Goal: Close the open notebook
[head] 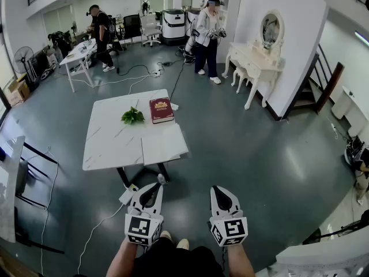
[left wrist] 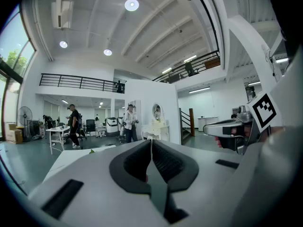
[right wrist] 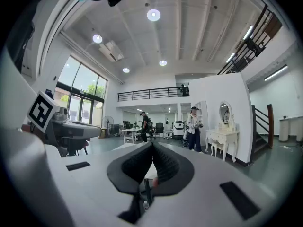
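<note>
The open notebook (head: 164,144) lies flat with blank white pages up, on the near right corner of the white marble table (head: 109,137). In the head view both grippers hang low in front of me, short of the table and well clear of the notebook. My left gripper (head: 157,184) has its jaws together with nothing held; in its own view the left gripper (left wrist: 151,141) looks level across the room. My right gripper (head: 218,188) is shut too and holds nothing, and the right gripper (right wrist: 152,145) also faces the room.
A closed red book (head: 161,109) and a small green plant (head: 132,116) sit at the table's far side. A power strip (head: 127,196) and cables lie on the floor by the table legs. Two people (head: 206,39) stand far back near a white vanity (head: 256,62).
</note>
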Demonstrator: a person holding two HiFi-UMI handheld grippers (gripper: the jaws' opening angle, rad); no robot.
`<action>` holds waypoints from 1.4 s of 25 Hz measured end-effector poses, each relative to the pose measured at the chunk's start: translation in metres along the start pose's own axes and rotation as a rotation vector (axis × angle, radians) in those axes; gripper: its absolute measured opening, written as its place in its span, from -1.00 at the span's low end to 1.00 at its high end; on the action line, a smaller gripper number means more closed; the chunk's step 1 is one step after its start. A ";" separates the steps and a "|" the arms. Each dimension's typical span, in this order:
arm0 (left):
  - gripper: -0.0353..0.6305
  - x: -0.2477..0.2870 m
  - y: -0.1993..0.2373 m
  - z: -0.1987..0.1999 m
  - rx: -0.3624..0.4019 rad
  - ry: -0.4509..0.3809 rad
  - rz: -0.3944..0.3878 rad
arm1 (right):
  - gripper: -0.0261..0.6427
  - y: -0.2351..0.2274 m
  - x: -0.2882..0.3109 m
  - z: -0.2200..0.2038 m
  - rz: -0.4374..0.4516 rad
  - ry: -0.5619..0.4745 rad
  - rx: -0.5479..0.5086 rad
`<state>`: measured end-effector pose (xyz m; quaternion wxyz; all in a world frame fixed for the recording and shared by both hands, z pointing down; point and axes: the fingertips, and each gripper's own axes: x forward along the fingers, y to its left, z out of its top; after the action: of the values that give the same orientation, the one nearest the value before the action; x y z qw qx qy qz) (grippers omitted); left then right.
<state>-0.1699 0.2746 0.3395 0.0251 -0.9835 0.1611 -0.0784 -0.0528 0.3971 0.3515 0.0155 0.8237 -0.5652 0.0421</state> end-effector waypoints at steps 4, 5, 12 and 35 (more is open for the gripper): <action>-0.81 -0.002 0.004 -0.004 0.003 0.001 0.007 | -0.87 0.004 0.001 -0.001 0.002 -0.005 0.010; -0.81 -0.002 0.004 -0.004 0.002 0.000 0.008 | -0.87 0.004 0.002 -0.002 0.001 -0.003 0.010; -0.81 0.015 0.008 -0.006 -0.007 0.004 0.004 | -0.87 -0.006 0.019 -0.008 0.001 0.013 0.004; -0.81 0.217 0.139 -0.003 -0.052 0.034 -0.024 | -0.87 -0.070 0.250 -0.001 -0.007 0.065 0.034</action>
<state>-0.0112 0.0734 0.3633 -0.0041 -0.9843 0.1514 -0.0911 0.1016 0.1898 0.3758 0.0199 0.8242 -0.5605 0.0786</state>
